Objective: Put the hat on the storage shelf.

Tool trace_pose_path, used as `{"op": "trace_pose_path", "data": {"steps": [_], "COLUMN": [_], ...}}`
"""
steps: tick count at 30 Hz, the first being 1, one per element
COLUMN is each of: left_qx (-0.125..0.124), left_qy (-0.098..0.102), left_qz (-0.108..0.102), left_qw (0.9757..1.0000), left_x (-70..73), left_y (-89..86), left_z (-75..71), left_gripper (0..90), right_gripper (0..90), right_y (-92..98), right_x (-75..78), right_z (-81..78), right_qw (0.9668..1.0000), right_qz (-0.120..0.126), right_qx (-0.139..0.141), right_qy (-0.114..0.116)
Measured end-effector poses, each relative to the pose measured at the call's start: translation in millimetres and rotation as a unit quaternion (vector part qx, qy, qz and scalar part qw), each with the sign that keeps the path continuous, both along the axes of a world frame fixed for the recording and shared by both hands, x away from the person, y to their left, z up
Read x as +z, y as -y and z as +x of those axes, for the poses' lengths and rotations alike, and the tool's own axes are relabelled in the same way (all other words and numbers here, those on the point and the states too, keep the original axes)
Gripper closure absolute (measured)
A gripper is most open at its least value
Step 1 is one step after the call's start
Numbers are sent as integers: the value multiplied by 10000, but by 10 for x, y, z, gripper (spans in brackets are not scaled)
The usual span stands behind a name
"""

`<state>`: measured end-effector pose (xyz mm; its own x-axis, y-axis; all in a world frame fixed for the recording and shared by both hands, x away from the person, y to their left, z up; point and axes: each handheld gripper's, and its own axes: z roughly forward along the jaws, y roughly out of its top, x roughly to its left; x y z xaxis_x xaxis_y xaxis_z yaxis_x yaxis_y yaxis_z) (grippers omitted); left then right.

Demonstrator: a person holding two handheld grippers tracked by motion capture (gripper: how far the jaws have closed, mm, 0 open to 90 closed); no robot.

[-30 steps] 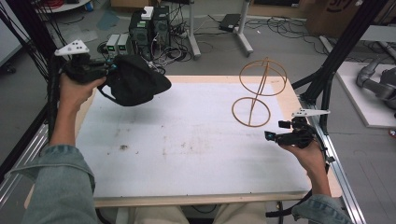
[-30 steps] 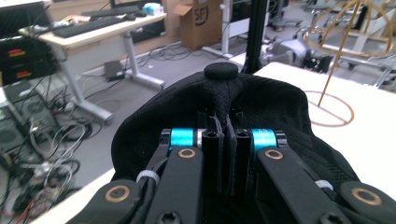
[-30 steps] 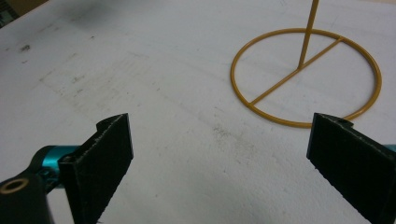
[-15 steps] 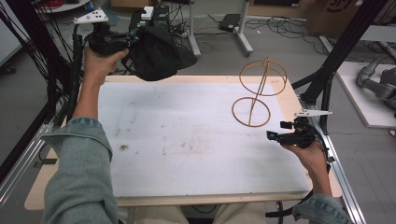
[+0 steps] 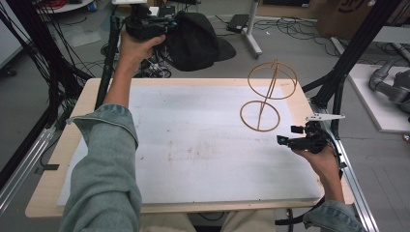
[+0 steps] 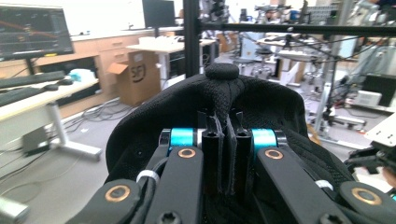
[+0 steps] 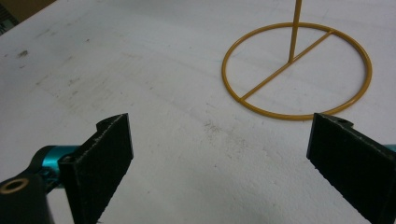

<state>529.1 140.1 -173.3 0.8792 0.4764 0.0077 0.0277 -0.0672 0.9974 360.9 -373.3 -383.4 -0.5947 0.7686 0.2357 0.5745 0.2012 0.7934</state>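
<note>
While our left gripper (image 5: pixel 162 30) holds the black fabric cap (image 5: pixel 193 41) pinched between closed jaws, high beyond the table's far left edge, our right gripper (image 5: pixel 290 140), jaws wide and empty, waits near the yellow wire two-ring stand (image 5: pixel 263 94), where we judge the cap goes next.

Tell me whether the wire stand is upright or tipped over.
Upright. The wire stand has its lower ring flat on the table, its post rising to the upper ring; the right gripper view shows that ring flat too.
</note>
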Motion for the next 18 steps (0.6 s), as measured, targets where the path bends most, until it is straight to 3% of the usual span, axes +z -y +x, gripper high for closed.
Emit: {"op": "trace_pose_path", "data": {"steps": [2, 4, 9, 13, 18], "left_qx": [-31, -192, -396, -614, -797], "left_qy": [1, -9, 4, -62, -83], "left_qz": [-1, -32, -169, -437, -531], "left_qw": [10000, 9998, 9991, 9971, 9954], "left_x": [7, 21, 5, -40, -66], "left_y": [44, 232, 446, 683, 859], "left_z": [14, 75, 133, 193, 213], "left_gripper": [867, 867, 867, 867, 867], "right_gripper": [66, 66, 66, 66, 66], "right_y": [15, 27, 52, 56, 54], "right_x": [2, 6, 13, 13, 13], "right_z": [-1, -6, -12, -15, -16], "right_qw": [10000, 10000, 10000, 10000, 10000], "right_qz": [20, 23, 51, 43, 31], "right_qx": [-8, -23, -32, -33, -24], "right_qy": [10, 27, 50, 37, 40]}}
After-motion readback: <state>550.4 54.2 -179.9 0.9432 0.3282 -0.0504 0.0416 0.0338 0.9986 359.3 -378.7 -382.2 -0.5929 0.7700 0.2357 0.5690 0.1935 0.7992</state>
